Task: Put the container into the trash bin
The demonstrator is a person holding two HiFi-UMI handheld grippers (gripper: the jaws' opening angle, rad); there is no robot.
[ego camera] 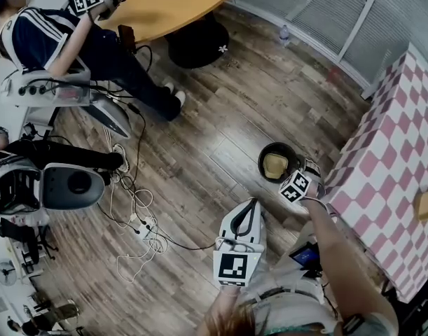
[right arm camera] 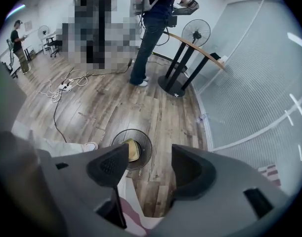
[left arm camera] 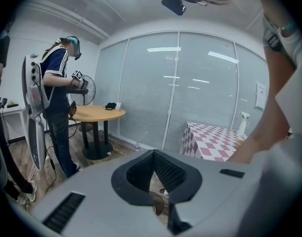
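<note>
1. The left claw (ego camera: 253, 203) lies nearest the head camera, low in the frame. In the left gripper view its jaws meet at the tips and grip nothing.
2. The right claw (right arm camera: 150, 153) hangs just above the trash bin (ego camera: 279, 161), at about 4 o'clock of the rim in the head view. Its jaws stand wide apart with only bare floor and the bin's edge between them.
3. The container (ego camera: 275, 164), a pale yellow piece, lies inside the trash bin, clear of both claws.
4. Step in hand, as judged: release. The container appears deposited, so the task looks all but finished.
5. Next move, as judged: lift the right claw straight up, jaws kept apart, so that neither jaw catches the rim or tips the bin. The left claw needs no action.
6. Pose, right: the forearm enters from 5 o'clock and reaches toward 11 o'clock, with the claw pointing steeply down at the bin.
7. Pose, left: the claw points a little below level, toward 12 o'clock, well apart from the bin.
8. The desk (ego camera: 389, 166) with the checked cloth stands at 3 o'clock of the bin.
</note>
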